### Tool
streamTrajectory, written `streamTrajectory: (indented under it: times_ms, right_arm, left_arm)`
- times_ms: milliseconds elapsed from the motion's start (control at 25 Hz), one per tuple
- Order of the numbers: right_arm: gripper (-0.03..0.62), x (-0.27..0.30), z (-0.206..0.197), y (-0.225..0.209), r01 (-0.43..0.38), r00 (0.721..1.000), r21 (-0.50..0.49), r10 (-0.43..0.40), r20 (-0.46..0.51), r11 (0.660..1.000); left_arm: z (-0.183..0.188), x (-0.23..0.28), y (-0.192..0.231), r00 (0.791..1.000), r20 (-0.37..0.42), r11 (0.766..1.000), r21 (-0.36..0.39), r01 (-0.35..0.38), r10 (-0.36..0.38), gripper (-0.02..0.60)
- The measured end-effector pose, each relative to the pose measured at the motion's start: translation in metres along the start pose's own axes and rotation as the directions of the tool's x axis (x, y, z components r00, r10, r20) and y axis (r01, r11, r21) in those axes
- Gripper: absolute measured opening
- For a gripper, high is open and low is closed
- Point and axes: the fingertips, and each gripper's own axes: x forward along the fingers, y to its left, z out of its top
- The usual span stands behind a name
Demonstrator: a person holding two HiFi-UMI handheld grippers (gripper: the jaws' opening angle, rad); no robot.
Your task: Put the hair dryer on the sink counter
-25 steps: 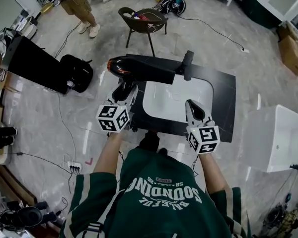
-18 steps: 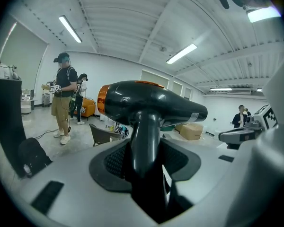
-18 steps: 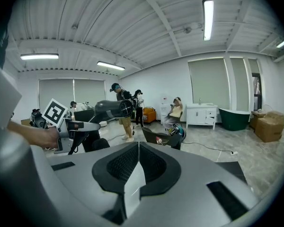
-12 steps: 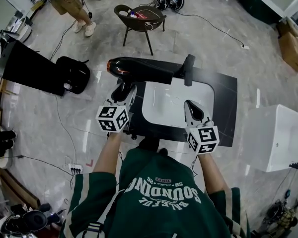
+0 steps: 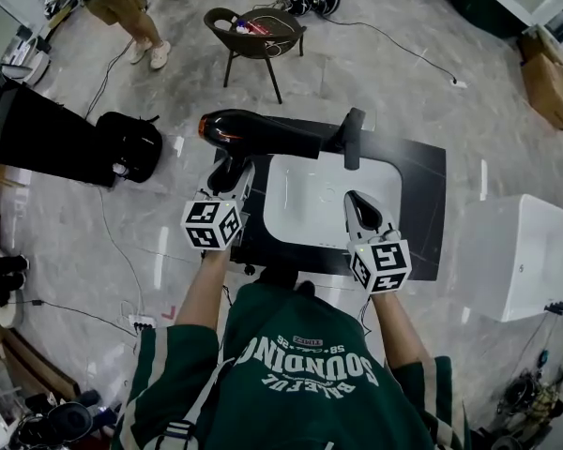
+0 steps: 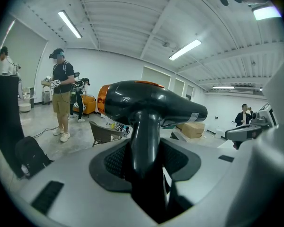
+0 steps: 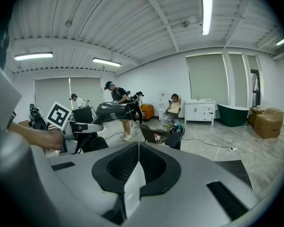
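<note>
The black hair dryer (image 5: 263, 134) with an orange rear ring hangs level above the left end of the black sink counter (image 5: 422, 195). My left gripper (image 5: 233, 178) is shut on its handle from below. The left gripper view shows the handle (image 6: 144, 141) clamped between the jaws, with the barrel (image 6: 151, 105) across the top. My right gripper (image 5: 358, 204) hovers over the near side of the white basin (image 5: 310, 200), shut with nothing in it. Its own view shows the jaws (image 7: 138, 162) pressed together, and the dryer (image 7: 114, 111) to the left.
A black faucet (image 5: 354, 137) stands at the back of the basin, close to the dryer's nozzle. A chair (image 5: 253, 31), a black bag (image 5: 131, 143) and a dark panel (image 5: 47, 125) lie beyond on the floor. A white unit (image 5: 521, 256) stands at the right. A person (image 5: 122, 7) stands at the far left.
Both grippers have edged forward and a little lower toward the counter, the dryer carried along in the left one. Neither pair of jaws has changed.
</note>
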Motion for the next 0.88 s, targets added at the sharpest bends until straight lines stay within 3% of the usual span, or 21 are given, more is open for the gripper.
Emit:
streamTrajectory:
  times_ms: [880]
  right_arm:
    - [0.044,0.045,-0.020,-0.011,0.024,0.996,0.050,-0.019,-0.085,0.998]
  left_arm:
    - [-0.033,0.057,0.035,0.997,-0.077,1.000,0.008,-0.025,0.026,0.192]
